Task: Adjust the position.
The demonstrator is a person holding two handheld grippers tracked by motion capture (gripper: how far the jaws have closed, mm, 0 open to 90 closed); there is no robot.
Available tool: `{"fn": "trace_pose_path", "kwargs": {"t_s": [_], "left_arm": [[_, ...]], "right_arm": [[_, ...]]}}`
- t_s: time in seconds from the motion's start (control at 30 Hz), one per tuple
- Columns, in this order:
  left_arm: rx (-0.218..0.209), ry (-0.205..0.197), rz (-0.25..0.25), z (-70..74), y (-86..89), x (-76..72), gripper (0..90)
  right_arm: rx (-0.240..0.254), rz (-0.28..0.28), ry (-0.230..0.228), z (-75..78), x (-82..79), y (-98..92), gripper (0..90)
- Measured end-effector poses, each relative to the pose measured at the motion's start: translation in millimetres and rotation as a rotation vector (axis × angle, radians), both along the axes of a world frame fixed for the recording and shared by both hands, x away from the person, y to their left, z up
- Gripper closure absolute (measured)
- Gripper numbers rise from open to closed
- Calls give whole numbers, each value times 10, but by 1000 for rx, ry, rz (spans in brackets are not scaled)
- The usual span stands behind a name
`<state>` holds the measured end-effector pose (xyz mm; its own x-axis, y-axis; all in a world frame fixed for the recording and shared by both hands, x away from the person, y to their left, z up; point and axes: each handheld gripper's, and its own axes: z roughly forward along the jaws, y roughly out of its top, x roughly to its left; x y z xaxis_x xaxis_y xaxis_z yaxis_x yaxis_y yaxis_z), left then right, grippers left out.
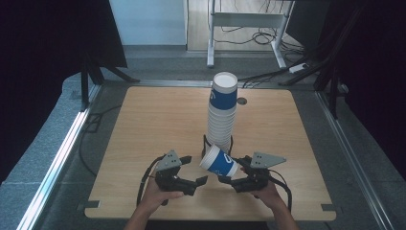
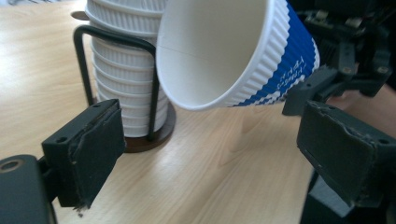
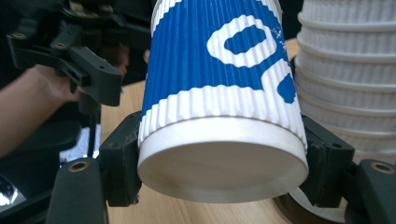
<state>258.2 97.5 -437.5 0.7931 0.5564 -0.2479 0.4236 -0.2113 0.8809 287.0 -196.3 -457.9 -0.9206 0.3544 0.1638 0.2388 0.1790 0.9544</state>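
Observation:
A blue-and-white ribbed paper cup (image 1: 219, 162) lies tilted above the table's near middle, its mouth turned toward my left gripper (image 1: 195, 169). My right gripper (image 1: 233, 170) is shut on the cup near its base; in the right gripper view both jaws press the cup (image 3: 219, 70) just above its white bottom rim. In the left gripper view the left gripper (image 2: 210, 126) stands open with nothing between its jaws, and the cup's open mouth (image 2: 224, 46) hangs just beyond them. Close behind the cup rises a tall stack of like cups (image 1: 222, 112) in a black wire holder (image 2: 116, 39).
The wooden table (image 1: 158, 120) has bare surface to the left and right of the stack. A small round hole (image 1: 242, 101) sits in the top behind the stack. Metal rails run along both sides, and a desk frame with cables stands on the floor beyond.

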Motion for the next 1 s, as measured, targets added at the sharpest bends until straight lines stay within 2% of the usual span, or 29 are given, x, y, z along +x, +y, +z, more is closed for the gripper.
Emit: {"fn": "trace_pose_path", "kwargs": {"t_s": [0.1,0.2,0.3,0.43,0.57,0.77,0.93,1.0], "left_arm": [[-14,14,8,-40,-10,10,81],[-47,34,-5,-78,-7,18,81],[-102,55,-13,-104,16,24,81],[-176,55,-29,-106,68,19,80],[-220,61,-27,-98,99,16,80],[-264,97,-63,-129,50,31,80],[-268,124,-84,-168,-53,55,79],[-289,143,-88,-182,-80,72,79]], "right_arm": [[-11,-4,-20,-11,-20,37,282],[17,-4,-32,-34,-53,47,282],[25,-14,-41,-70,-69,42,282],[45,-13,-39,-100,-78,28,282],[75,-7,-45,-99,-96,34,282],[95,6,-53,-118,-121,72,282],[112,30,-62,-128,-153,142,283],[106,41,-65,-140,-164,180,283]]}}
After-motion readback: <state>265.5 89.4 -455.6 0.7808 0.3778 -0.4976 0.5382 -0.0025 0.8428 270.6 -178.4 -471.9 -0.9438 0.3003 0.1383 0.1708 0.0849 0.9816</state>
